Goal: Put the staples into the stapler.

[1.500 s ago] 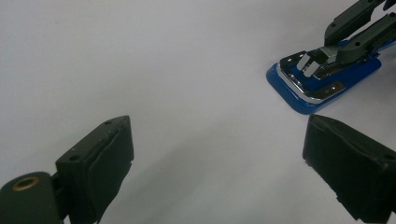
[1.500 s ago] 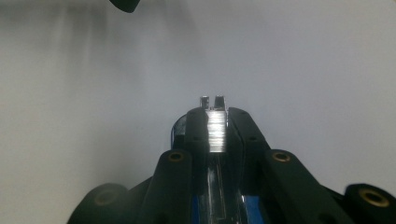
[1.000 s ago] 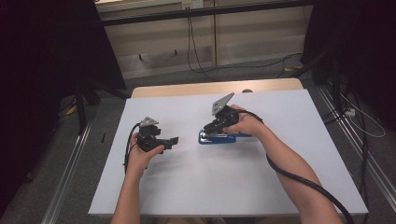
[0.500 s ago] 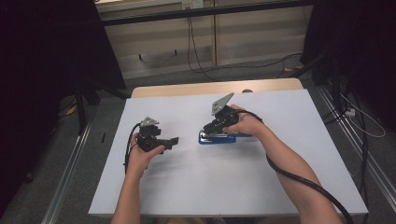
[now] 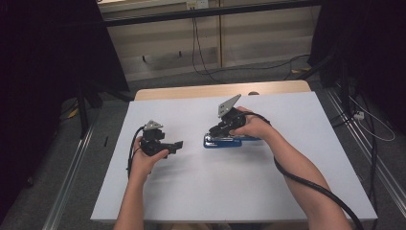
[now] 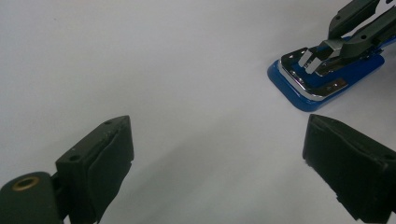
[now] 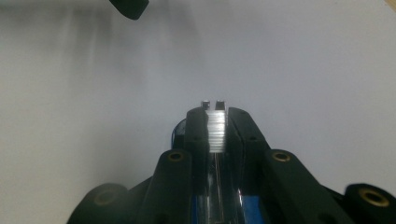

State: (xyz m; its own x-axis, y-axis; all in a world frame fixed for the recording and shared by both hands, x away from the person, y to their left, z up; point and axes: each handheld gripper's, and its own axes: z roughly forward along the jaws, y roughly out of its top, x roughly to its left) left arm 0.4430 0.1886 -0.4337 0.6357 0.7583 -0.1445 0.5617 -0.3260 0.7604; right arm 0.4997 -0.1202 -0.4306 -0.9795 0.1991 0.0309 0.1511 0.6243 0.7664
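Staples, a narrow strip, sit pinched in my right claw directly over the blue stapler, whose long axis runs three to nine on the table, while my left claw waits wide open and empty at its nine o'clock end.

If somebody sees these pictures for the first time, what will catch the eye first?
Most striking is the blue stapler near the middle of the white table, its chrome front bright in the left gripper view. The right claw is shut on a strip of staples above it. The left claw waits open beside it.
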